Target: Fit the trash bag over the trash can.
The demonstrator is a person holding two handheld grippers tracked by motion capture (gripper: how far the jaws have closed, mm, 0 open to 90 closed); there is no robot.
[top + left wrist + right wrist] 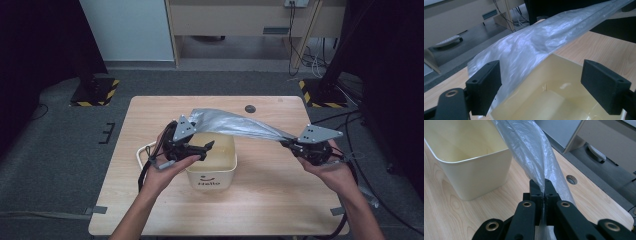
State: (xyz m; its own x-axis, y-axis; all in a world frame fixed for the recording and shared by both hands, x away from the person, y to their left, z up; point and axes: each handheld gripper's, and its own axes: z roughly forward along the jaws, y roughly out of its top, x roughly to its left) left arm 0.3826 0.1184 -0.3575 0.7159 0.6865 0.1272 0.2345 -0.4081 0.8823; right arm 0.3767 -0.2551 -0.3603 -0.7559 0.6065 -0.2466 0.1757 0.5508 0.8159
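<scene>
My right gripper (544, 185) clamped on the plastic bag (235, 125), my left gripper (541, 85) wide open over the cream bin (212, 172), holding nothing

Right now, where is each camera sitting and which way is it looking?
High view: sits above the person's side, looking forward and down at the table; both forearms, the left gripper and the right gripper show.
Left gripper view: rides on the left gripper, looking into the bin past its open jaws.
Right gripper view: rides on the right gripper, looking along shut jaws pinching the plastic bag.
Shared: all three views show the bag and the bin.
</scene>
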